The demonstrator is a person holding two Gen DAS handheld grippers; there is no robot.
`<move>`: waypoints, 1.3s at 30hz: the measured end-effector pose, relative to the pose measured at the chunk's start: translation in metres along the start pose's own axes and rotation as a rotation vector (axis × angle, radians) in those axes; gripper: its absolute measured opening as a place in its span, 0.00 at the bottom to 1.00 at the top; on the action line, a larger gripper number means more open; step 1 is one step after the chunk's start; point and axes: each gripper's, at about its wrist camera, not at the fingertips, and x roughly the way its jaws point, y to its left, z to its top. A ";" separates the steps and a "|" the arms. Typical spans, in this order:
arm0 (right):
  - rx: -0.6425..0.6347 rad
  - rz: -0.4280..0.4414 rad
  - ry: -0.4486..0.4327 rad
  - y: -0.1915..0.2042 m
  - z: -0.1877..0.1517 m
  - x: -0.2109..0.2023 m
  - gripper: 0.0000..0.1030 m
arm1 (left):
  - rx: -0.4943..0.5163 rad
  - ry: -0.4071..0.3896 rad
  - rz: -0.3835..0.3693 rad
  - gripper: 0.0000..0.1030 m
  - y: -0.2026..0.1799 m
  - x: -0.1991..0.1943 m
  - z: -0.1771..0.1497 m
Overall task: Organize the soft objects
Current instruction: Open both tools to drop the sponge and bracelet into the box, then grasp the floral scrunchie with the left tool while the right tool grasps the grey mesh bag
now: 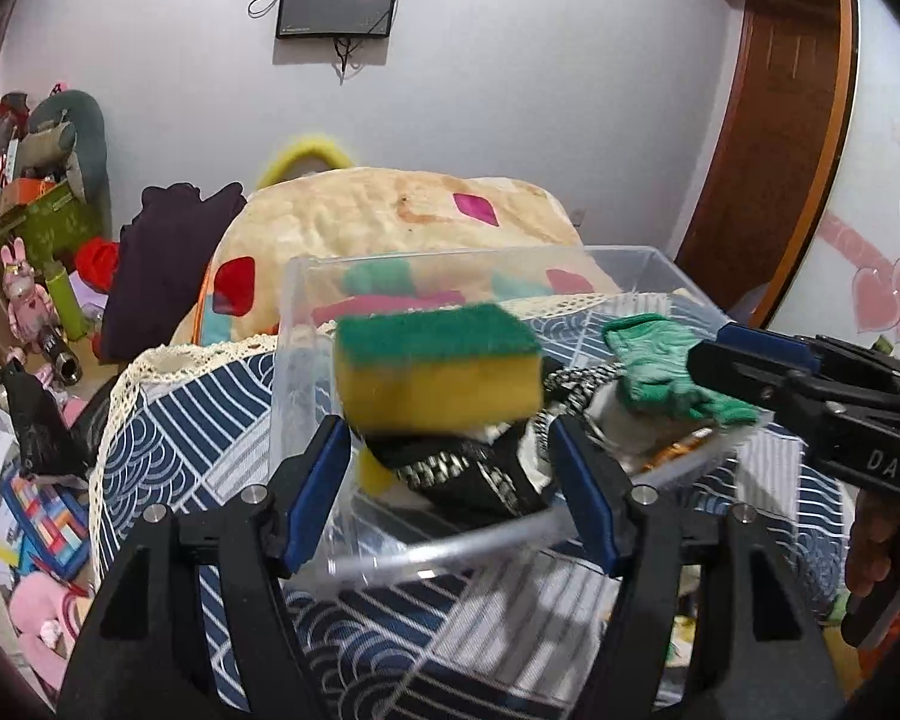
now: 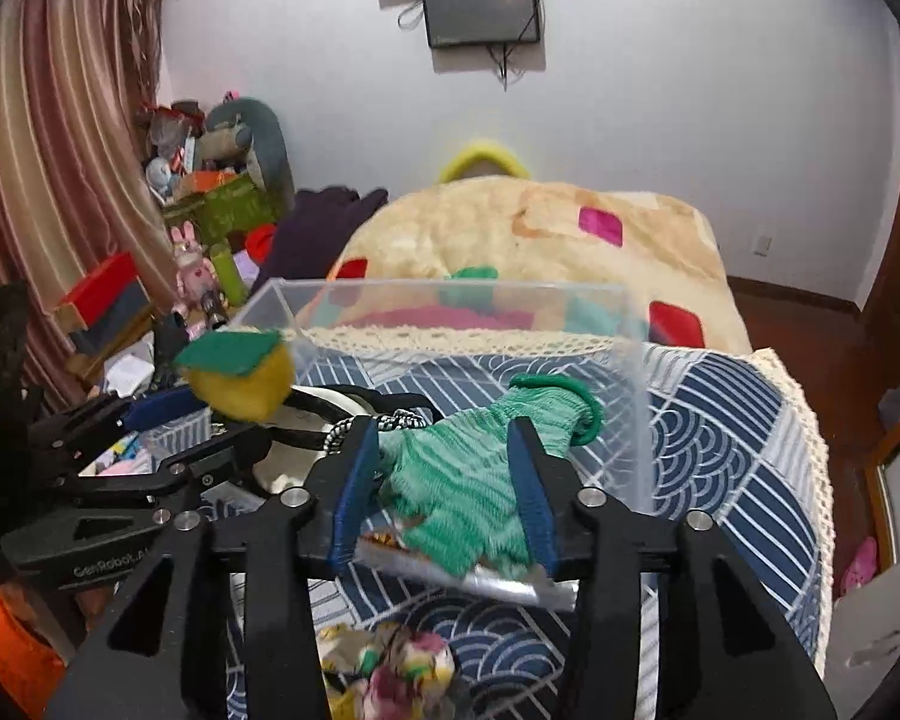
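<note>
We are watching the sponge (image 1: 438,369) hanging blurred above the clear bin (image 1: 306,324), ahead of the left claw (image 1: 450,450), whose jaws are standing apart and gripping nothing; it could be bouncing off the heap of dark straps (image 1: 468,474) and tumbling over the rim. The green glove (image 2: 468,480) is draping over the bin's near wall between the right claw (image 2: 444,480) pads, which are parted and not visibly pressing it, so it could be sliding outward onto the patterned surface (image 2: 720,420). Both claws are pointing forward and downward into the bin, side by side, close enough to be risking a knock.
</note>
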 end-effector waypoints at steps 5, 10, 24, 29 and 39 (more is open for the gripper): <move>-0.007 0.006 -0.048 -0.002 -0.010 -0.025 0.46 | -0.029 -0.032 -0.019 0.71 0.000 -0.022 -0.010; -0.030 -0.026 -0.092 0.000 -0.031 -0.043 0.50 | -0.003 -0.050 -0.026 0.71 -0.010 -0.041 -0.026; 0.002 -0.078 0.011 -0.024 -0.078 -0.029 0.50 | 0.059 0.045 -0.138 0.75 -0.049 -0.043 -0.081; -0.031 -0.026 0.018 -0.012 -0.073 -0.019 0.50 | 0.063 0.084 -0.191 0.76 -0.059 -0.039 -0.093; -0.047 0.015 0.014 -0.002 -0.079 -0.022 0.50 | 0.031 0.037 -0.228 0.72 -0.067 -0.027 -0.088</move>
